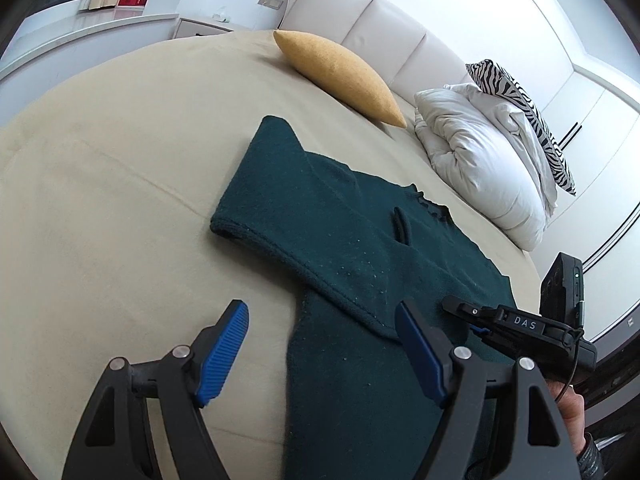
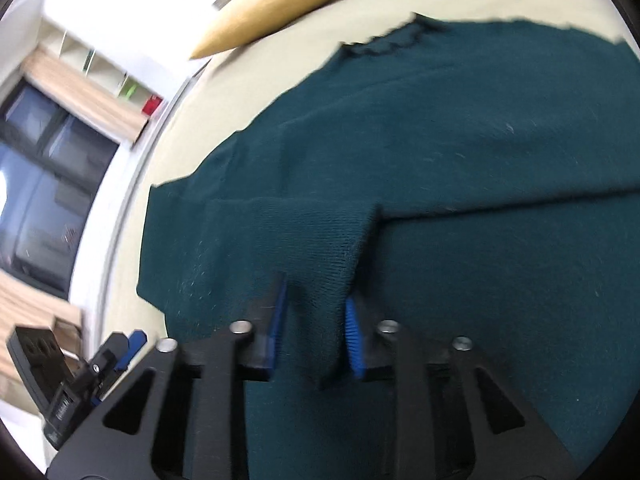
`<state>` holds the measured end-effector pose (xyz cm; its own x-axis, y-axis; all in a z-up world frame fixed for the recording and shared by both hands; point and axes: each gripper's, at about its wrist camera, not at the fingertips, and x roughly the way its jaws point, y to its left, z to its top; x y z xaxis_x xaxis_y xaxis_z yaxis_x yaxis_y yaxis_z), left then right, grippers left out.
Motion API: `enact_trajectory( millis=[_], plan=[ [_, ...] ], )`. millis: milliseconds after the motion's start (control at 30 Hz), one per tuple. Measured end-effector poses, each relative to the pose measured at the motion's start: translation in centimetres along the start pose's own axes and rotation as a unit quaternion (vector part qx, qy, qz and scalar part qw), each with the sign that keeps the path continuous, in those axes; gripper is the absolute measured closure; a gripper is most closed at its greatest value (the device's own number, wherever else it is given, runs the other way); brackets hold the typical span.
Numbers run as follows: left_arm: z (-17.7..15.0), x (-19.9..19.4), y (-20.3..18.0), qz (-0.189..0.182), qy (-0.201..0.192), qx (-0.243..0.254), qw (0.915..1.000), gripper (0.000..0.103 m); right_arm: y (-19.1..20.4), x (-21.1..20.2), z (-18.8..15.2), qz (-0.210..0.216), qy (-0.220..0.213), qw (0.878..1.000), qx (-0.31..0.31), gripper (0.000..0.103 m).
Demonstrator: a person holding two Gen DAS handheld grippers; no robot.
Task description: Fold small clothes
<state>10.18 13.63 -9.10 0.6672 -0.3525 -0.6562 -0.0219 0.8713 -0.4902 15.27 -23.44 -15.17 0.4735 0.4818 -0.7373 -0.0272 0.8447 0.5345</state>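
Right jaws apparently gripping sweater (image 2: 460, 140) sleeve (image 2: 320, 280)

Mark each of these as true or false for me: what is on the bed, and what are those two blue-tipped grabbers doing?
1. The garment on the bed is a dark green sweater. True.
2. The left gripper is clamped on the sweater. False: its jaws stand wide open, holding nothing.
3. The right gripper has a fold of the sweater between its pads. True.
4. A yellow pillow lies on the bed beyond the sweater. True.
5. The bundled white duvet covers the sweater. False: it lies apart, near the headboard.
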Motion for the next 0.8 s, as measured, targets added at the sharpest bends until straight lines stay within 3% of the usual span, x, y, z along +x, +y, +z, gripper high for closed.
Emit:
enact_trajectory(
  millis=[33,300,400,567,667,800],
  plan=[
    [0.1,0.0,0.1,0.000,-0.001,0.000,1.0000,0.025,0.4,-0.1,0.1,-0.004,-0.003,1.000,-0.009,0.096],
    [2.9,0.1,0.9,0.018,-0.022,0.000,0.9996,0.025,1.3,-6.0,3.8,0.001,-0.055,0.997,-0.058,0.097],
    [4.6,1.1,0.7,0.029,-0.023,0.011,0.9993,0.024,0.4,-8.4,6.4,-0.022,-0.065,0.994,-0.089,0.097],
    [8.0,5.6,0.4,0.057,0.014,0.021,0.9981,0.023,-5.9,-5.8,9.8,-0.097,-0.030,0.993,-0.063,0.096],
    [9.4,8.7,-0.4,0.087,0.043,0.043,0.9944,0.023,-8.9,-4.4,9.5,-0.089,-0.022,0.995,-0.035,0.096],
    [10.0,11.6,-1.1,0.104,0.063,0.056,0.9910,0.025,-9.1,-4.1,8.9,-0.076,-0.037,0.996,-0.033,0.096]
  ],
)
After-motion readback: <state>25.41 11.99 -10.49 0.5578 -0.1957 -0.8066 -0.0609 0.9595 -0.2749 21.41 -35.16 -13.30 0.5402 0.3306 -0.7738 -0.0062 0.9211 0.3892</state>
